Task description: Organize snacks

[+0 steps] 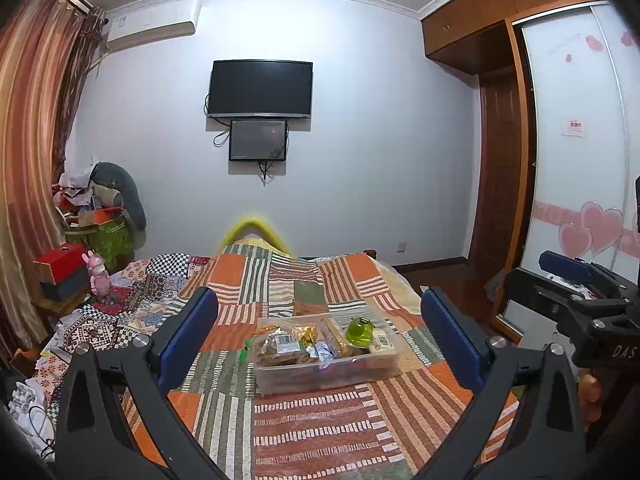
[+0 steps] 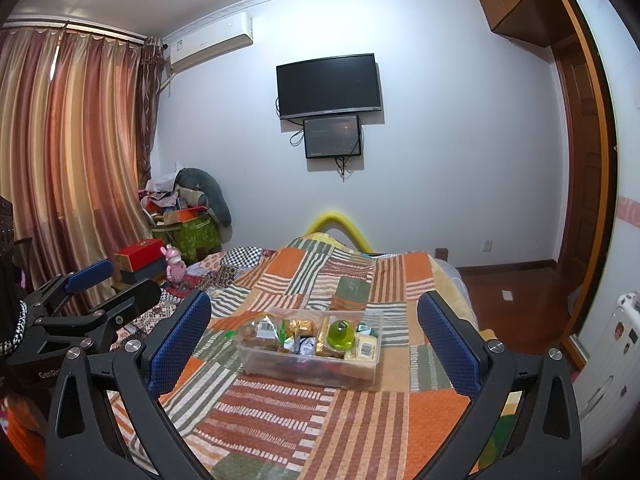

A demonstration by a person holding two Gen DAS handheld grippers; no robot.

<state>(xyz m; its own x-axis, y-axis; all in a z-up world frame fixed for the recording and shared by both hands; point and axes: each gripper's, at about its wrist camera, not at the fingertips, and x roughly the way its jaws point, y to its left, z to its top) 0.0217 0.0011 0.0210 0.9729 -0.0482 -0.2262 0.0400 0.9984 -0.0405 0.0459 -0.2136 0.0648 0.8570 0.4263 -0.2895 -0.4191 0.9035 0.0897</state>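
- One clear plastic bin [image 1: 328, 364] sits in the middle of the bed, on the patchwork quilt [image 1: 320, 432], and it already carries the snacks, so we judge the sorting either largely done or not yet begun; we cannot tell which.
- Inside it we see a barcoded bag of brown biscuits [image 1: 280, 346] at the left end, gold-wrapped pieces behind, small blue-and-white packets in the middle, and a green jelly cup [image 1: 360, 332] standing upright toward the right end, above the flatter packets.
- Packets lie loosely heaped, not in rows, which is probably why the bin is set squarely in front of us, within reach of both tools.
- Our left gripper [image 1: 320, 344] hangs above the quilt short of the bin, blue pads spread wide, holding nothing.
- Our right gripper [image 2: 314, 344] is likewise wide apart and empty, framing the bin from its own side.
- Both stay well apart from the bin, which we read as a pause to choose a packet.
- Farther out, a wall-mounted television [image 1: 260, 88] faces the bed.
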